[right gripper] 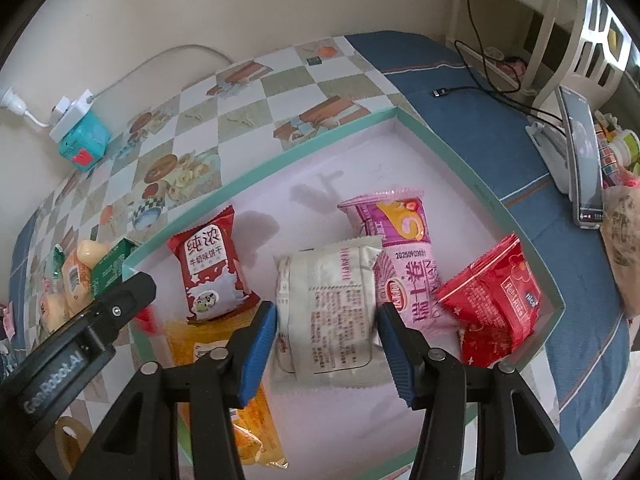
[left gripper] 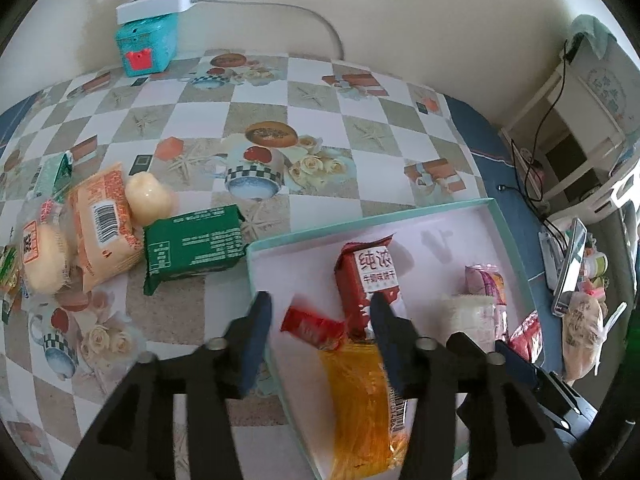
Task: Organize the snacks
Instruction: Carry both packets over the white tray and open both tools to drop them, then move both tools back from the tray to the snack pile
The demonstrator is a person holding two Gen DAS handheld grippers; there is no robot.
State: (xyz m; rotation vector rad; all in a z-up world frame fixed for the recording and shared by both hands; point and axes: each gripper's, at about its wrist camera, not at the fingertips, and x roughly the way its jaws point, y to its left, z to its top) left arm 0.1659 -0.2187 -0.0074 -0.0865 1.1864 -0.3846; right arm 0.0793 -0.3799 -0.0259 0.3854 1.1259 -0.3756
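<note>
Inside tray point(right gripper: 472, 168), white packet point(right gripper: 332, 308) lies lengthwise, untouched between right gripper point(right gripper: 326, 324) parted fingers; left gripper point(left gripper: 320, 316) open, empty

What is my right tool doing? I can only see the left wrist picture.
Observer: The right tool hangs over the tray, a white packet between its fingers; whether it squeezes, I can't tell.
Child: What is the packet lying on?
Observer: Its far corner rests on a pink packet.
Child: What's right of that?
Observer: A red bag, leaning in the tray's corner.
</note>
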